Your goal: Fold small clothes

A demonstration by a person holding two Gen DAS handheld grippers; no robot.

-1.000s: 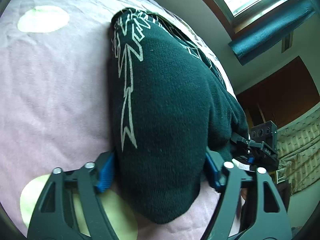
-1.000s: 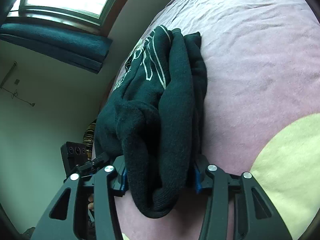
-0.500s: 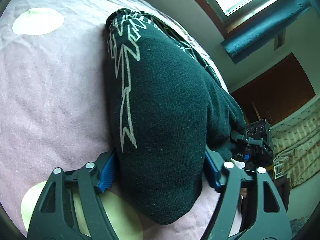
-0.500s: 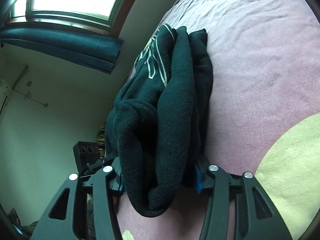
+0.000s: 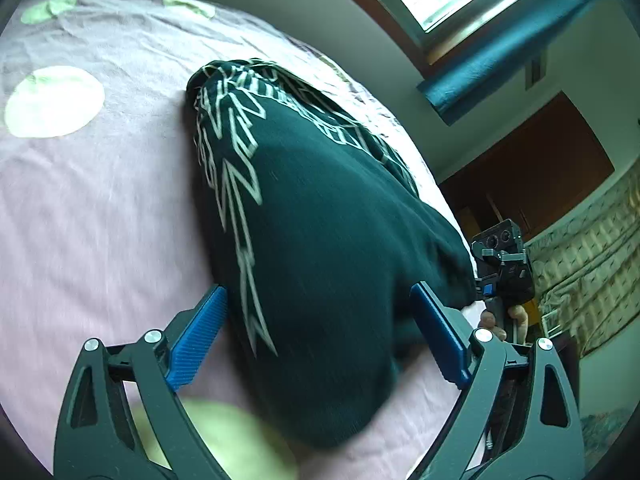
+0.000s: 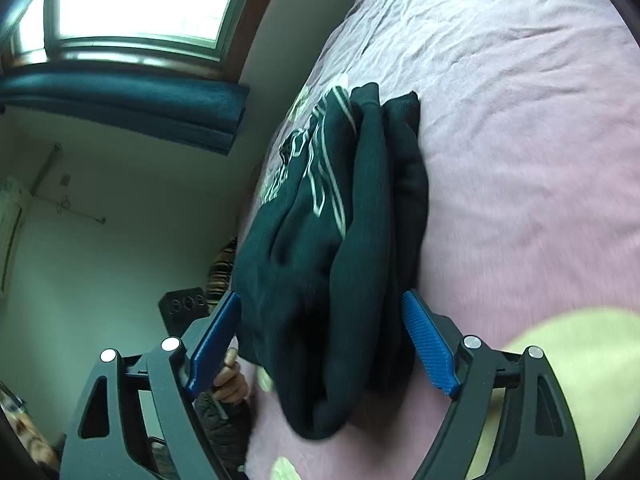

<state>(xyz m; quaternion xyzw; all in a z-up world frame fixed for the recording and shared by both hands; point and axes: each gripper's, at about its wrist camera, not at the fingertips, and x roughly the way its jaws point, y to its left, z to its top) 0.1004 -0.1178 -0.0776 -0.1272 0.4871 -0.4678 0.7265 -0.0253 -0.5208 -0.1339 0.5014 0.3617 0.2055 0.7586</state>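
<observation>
Through the left wrist camera, a folded dark green sweater (image 5: 320, 248) with a pale line pattern lies bunched on a pink bedspread (image 5: 100, 208) dotted with pale green circles. The left gripper (image 5: 318, 332) straddles the near end of the bundle. Its jaws are opening, with the knit between them; the blue pads (image 5: 196, 332) stand just off the cloth on either side, so the hold is let go. Beyond the sweater's right edge the right gripper's (image 5: 502, 264) body shows, with a hand (image 5: 508, 320) wrapped round its handle. A window with a rolled teal blind (image 5: 508, 52) sits up high.

From the right wrist camera, the same sweater (image 6: 344, 240) appears as stacked folds lying on the bedspread (image 6: 520, 160), close to the bed's edge. The right gripper (image 6: 320, 340) brackets the near end; its jaws are opening too, the fabric between them and the pads (image 6: 430, 344) no longer pressing it. Low at the left, a hand (image 6: 234, 384) grips a dark handle.
</observation>
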